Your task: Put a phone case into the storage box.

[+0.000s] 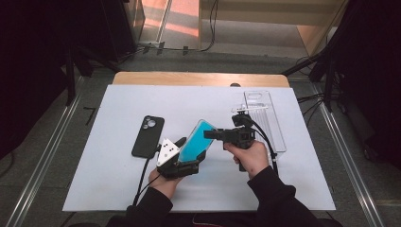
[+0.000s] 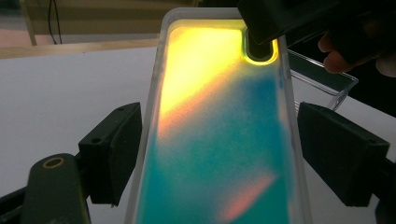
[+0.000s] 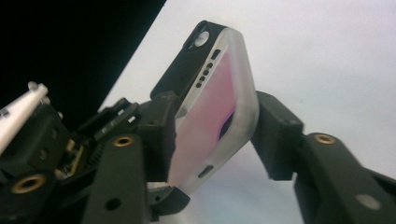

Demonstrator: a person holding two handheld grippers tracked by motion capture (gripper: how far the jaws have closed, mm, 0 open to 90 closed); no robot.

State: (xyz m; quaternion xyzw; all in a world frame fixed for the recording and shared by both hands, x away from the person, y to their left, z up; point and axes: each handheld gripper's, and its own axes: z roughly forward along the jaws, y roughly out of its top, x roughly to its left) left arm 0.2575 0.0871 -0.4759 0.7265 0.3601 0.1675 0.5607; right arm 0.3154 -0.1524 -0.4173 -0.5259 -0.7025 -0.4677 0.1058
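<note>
Where the white table top (image 1: 113, 179) spreads under the high view, it carries everything else; a bare strip of wood shows along its far edge. A clear plastic tray (image 1: 276, 135) lies flat at its right, beyond the person's right hand. A black phone case (image 1: 148, 136) lies back-up to the left of centre, well apart from the tray, its camera cut-out toward the far edge.

Between these two, raised off the surface and tilted, is the iridescent phone case (image 1: 197, 141), teal with a translucent rim. In the left gripper view its back (image 2: 219, 140) shades from yellow at the far end to teal near the camera, with the camera cut-out at the upper right. In the right gripper view the same case (image 3: 219, 112) appears edge-on, pinkish, with small holes along its end.

The left gripper (image 1: 182, 158), topped by a grey three-cornered plate, holds the case by its lower part: in the left gripper view one black jaw stands at each long edge, closed against the rim. The right gripper (image 1: 210, 134), held level and pointing left, meets the case's upper end. Its jaws straddle that end in the right gripper view, the left one against the case and the right one just beside the rim; whether both press cannot be told.
</note>
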